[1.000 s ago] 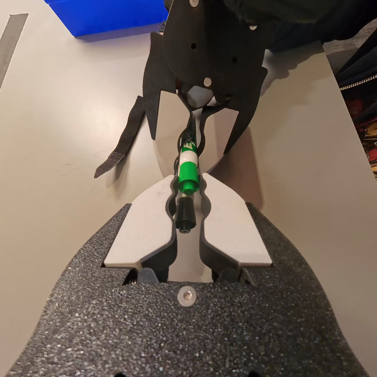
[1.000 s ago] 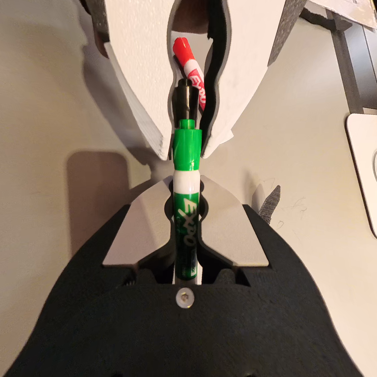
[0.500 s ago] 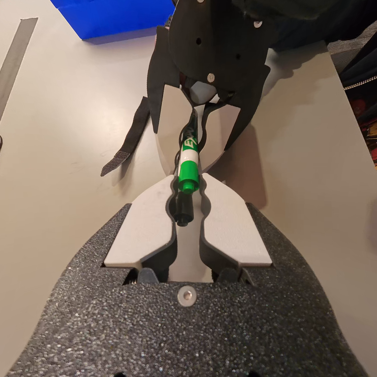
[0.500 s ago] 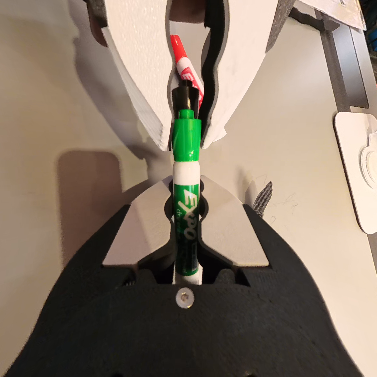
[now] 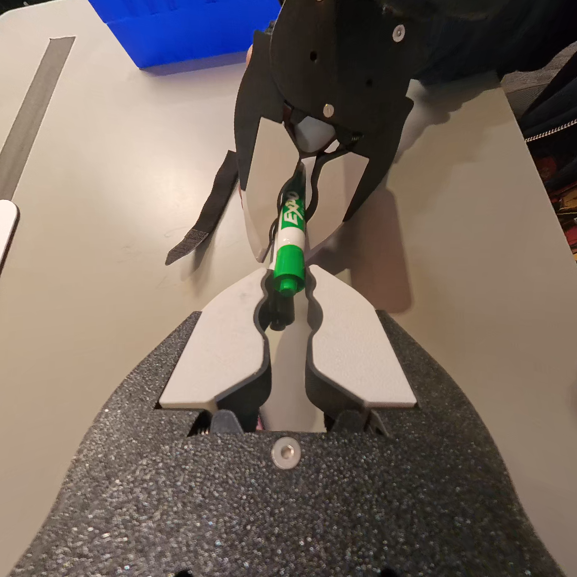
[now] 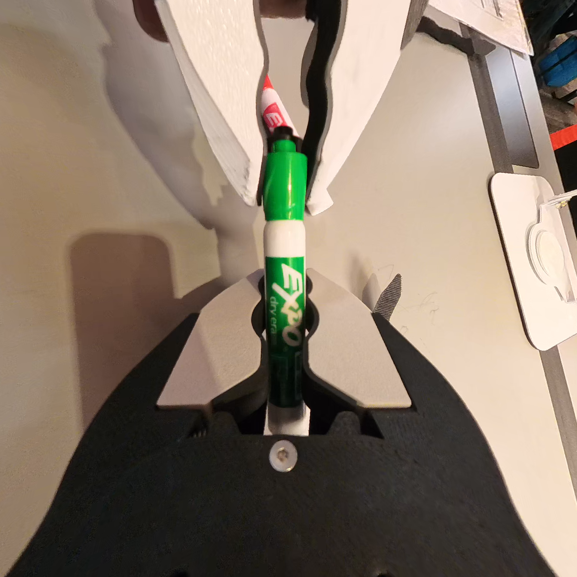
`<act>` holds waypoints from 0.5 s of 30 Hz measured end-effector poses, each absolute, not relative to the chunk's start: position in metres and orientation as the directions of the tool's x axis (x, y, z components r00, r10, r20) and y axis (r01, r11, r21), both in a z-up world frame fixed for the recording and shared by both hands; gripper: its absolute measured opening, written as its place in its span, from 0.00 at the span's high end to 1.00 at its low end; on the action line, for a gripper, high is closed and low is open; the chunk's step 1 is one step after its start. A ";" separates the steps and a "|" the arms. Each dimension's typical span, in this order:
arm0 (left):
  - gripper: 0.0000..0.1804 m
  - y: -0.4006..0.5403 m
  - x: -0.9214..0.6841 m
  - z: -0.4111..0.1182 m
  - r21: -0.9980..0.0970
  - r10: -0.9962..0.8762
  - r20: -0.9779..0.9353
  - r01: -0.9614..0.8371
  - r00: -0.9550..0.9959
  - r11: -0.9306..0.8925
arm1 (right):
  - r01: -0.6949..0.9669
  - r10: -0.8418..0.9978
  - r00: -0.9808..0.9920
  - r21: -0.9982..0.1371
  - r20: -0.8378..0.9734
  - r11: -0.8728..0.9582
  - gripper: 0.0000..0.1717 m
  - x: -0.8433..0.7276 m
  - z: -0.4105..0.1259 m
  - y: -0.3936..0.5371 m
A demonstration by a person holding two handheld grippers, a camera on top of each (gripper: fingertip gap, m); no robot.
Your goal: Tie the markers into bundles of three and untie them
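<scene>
Gripping green marker [image 6: 284, 315] by barrel, right gripper [image 6: 284, 293] has pads pressed on both sides, cap end aimed forward. Left gripper [image 5: 288, 290] stands partly open; green cap and black marker [image 5: 282, 307] between its fingers, contact unclear. Red marker [image 6: 274, 109] farther in. Likely stacking trio for bundling. Black hook-and-loop strap [image 5: 206, 212] loose on table [image 5: 109, 156]; blue bin [image 5: 187, 34] beyond.

You've got warm, even overhead light; soft shadows fall on the table [image 5: 93, 156]. Slight motion blur on the far gripper's fingers [image 6: 218, 125] in right wrist view. Glare streak on the green marker [image 6: 285, 187] cap. Wide-angle bends the edges.
</scene>
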State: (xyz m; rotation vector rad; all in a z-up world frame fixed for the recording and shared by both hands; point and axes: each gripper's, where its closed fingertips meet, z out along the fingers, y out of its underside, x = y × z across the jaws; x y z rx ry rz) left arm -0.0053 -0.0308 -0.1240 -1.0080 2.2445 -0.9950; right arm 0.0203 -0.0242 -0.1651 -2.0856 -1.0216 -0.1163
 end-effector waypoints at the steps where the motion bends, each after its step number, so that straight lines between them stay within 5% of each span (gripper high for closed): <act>1: 0.89 -0.030 -0.006 -0.124 -0.774 -0.781 -0.130 -0.429 -0.611 0.465 | 0.700 0.627 0.671 -0.617 0.396 -0.360 0.89 0.021 -0.165 -0.024; 15: 0.89 -0.021 -0.010 -0.126 -0.768 -0.791 -0.130 -0.444 -0.598 0.462 | 0.701 0.624 0.672 -0.615 0.399 -0.362 0.89 0.024 -0.165 -0.024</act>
